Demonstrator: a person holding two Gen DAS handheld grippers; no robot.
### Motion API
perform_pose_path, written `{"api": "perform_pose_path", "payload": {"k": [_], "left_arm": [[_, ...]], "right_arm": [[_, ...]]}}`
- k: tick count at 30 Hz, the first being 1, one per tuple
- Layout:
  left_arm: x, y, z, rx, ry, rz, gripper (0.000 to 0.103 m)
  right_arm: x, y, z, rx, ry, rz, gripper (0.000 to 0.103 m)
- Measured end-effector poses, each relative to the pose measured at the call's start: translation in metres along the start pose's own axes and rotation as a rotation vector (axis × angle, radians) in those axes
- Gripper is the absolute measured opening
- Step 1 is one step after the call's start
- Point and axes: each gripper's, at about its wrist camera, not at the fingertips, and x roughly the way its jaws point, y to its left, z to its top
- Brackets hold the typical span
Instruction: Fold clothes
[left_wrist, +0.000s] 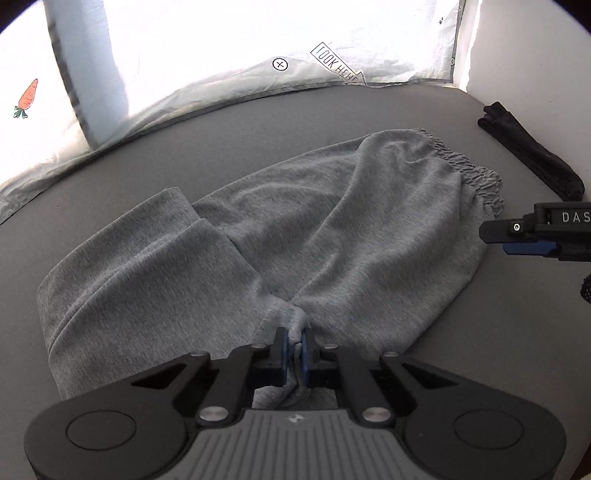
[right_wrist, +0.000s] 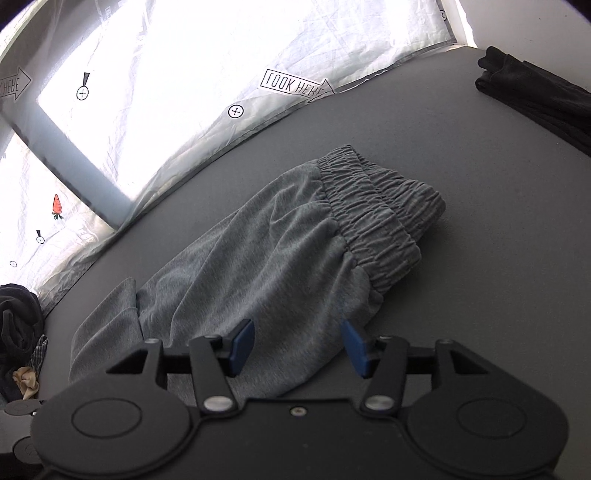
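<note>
In the left wrist view, your left gripper is pinching a bunch of the grey knit shorts at the crotch, on the grey mat; lift gently, keeping tension even. In the right wrist view, your right gripper is hovering spread over the near edge (waistband beyond); close squarely on both layers.

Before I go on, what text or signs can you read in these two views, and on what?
"LOOK HERE" in an arrow: white sheet, printed mirrored.
"HERE", partly cut off: second arrow, same sheet.
"DAS", cut off at the frame edge: right gripper body.
Circled cross marks and a carrot picture: no words.
</note>
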Motion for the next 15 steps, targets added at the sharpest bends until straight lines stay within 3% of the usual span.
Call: {"api": "perform_pose_path", "payload": {"k": [4,7,10,13,15], "left_arm": [[-0.024,0.004,0.013,-0.064,-0.083,-0.075,0.005],[-0.028,-0.018,0.021,0.021,-0.095,-0.136,0.005],[-0.003,-0.043,0.013,0.111,0.002,-0.155,0.009],[0.016,-0.045,0.003,0.085,0.090,-0.117,0.013],[0.011,-0.034,0.004,0.035,0.078,-0.165,0.022]], "right_arm": [[-0.001,-0.005,-0.006,0.028,0.011,-0.004,0.055],[-0.003,-0.008,-0.005,0.035,0.004,-0.011,0.055],[-0.002,-0.011,-0.002,0.046,0.002,-0.025,0.055],[-0.003,-0.016,0.003,0.075,-0.008,-0.028,0.055],[-0.005,-0.020,0.007,0.089,-0.022,-0.032,0.058]]}}
